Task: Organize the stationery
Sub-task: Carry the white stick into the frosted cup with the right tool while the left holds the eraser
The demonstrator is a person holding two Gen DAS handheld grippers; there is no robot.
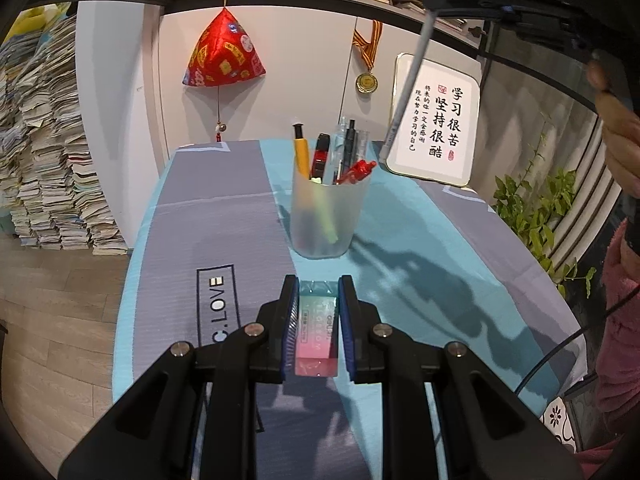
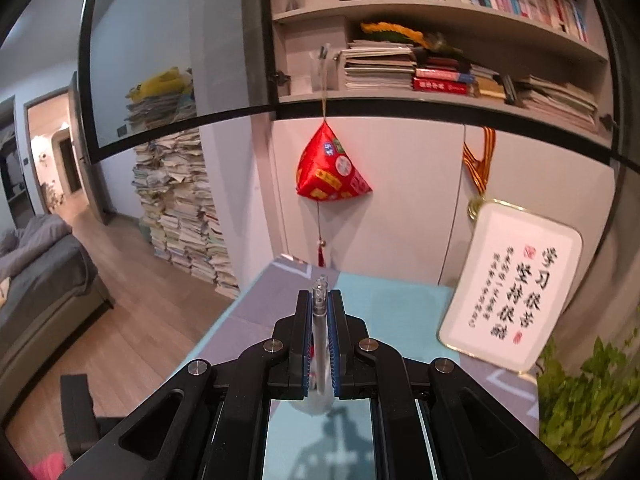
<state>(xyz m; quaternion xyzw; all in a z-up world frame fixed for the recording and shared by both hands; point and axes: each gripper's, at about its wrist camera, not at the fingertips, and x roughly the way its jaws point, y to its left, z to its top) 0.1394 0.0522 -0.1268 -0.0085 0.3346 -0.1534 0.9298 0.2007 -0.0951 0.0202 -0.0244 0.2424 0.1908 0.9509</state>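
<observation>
A pink-and-teal eraser (image 1: 318, 320) is clamped between the blue pads of my left gripper (image 1: 318, 286), just above the tablecloth. Ahead of it stands a frosted pen cup (image 1: 326, 216) holding several pens. My right gripper (image 2: 320, 300) is shut on a clear pen (image 2: 320, 320), which juts past the fingertips. In the left wrist view that same pen (image 1: 406, 88) hangs tip down from the right gripper, high up and to the right of the cup. A hand (image 1: 620, 148) holds that gripper at the right edge.
The table wears a grey and teal cloth (image 1: 216, 232). A framed calligraphy sign (image 1: 438, 120) leans at the back right, with a leafy plant (image 1: 536, 216) beside it. A red ornament (image 1: 222, 52) and a medal (image 1: 366, 80) hang on the wall. Paper stacks (image 1: 48, 152) stand left.
</observation>
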